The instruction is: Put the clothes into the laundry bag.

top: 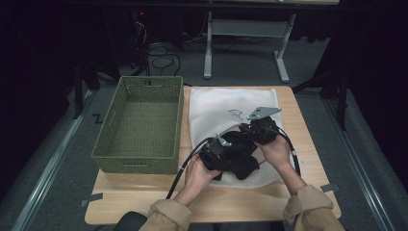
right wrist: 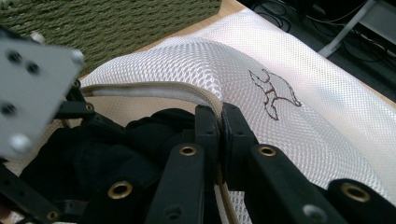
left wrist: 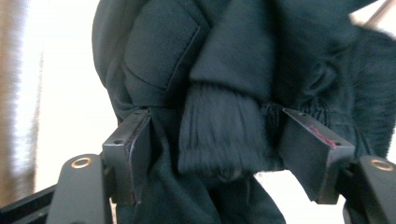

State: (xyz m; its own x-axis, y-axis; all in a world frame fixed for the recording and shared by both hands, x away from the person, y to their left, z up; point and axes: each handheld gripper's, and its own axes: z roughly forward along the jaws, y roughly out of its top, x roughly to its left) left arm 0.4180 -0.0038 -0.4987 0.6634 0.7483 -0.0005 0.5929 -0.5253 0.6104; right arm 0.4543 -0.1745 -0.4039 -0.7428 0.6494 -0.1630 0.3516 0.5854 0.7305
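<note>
A white mesh bag (top: 226, 103) with a small animal drawing lies flat on the wooden table. At its near end sits a bunched black garment (top: 243, 161). My left gripper (top: 230, 153) comes at the garment from the left. In the left gripper view its jaws (left wrist: 212, 135) straddle a thick fold of the black garment (left wrist: 224, 70), and both pads touch the cloth. My right gripper (right wrist: 220, 122) is shut on the bag's beige rim (right wrist: 154, 88) and holds it raised in an arch over the black garment (right wrist: 116, 149).
An empty green woven basket (top: 139, 120) stands left of the bag, close against it. Bare table (top: 144, 197) runs along the near edge. Cables trail from both grippers. The left gripper's grey plate (right wrist: 32, 88) is close at the left of the right gripper view.
</note>
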